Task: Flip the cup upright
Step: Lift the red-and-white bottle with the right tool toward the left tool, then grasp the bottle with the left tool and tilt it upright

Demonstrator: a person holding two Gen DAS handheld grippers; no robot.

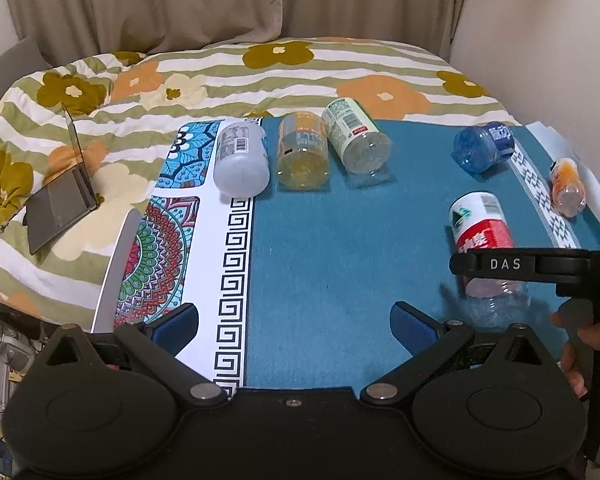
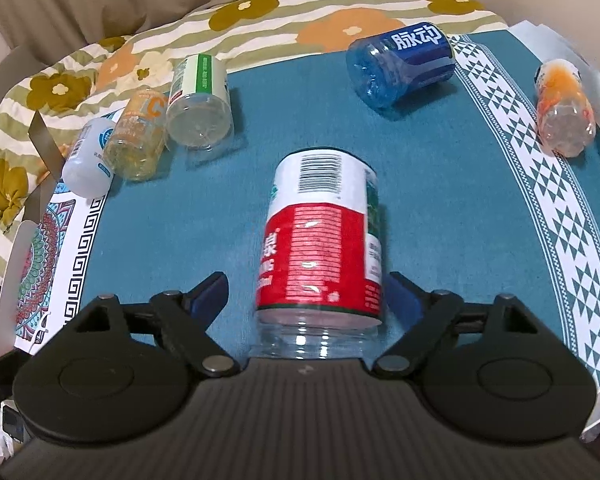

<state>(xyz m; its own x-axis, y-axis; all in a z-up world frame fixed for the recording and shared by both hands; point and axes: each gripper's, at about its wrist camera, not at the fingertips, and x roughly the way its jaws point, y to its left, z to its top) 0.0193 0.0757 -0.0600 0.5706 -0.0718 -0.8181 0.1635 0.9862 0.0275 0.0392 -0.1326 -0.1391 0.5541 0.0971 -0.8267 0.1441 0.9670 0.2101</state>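
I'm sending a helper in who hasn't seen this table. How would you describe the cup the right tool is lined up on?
On the teal mat, look between the open fingers of the right tool. There lies the red-and-white cup on its side, apart from the other cups. It alone has a red band under a white barcoded one.

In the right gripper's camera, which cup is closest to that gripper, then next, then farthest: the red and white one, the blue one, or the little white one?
1. Red and white cup: lying between the open fingers of the right gripper, nearest.
2. Blue cup: far side of the mat, to the right.
3. Little white cup: far left, at the mat's patterned edge.
Two and three are nearly too close to call.
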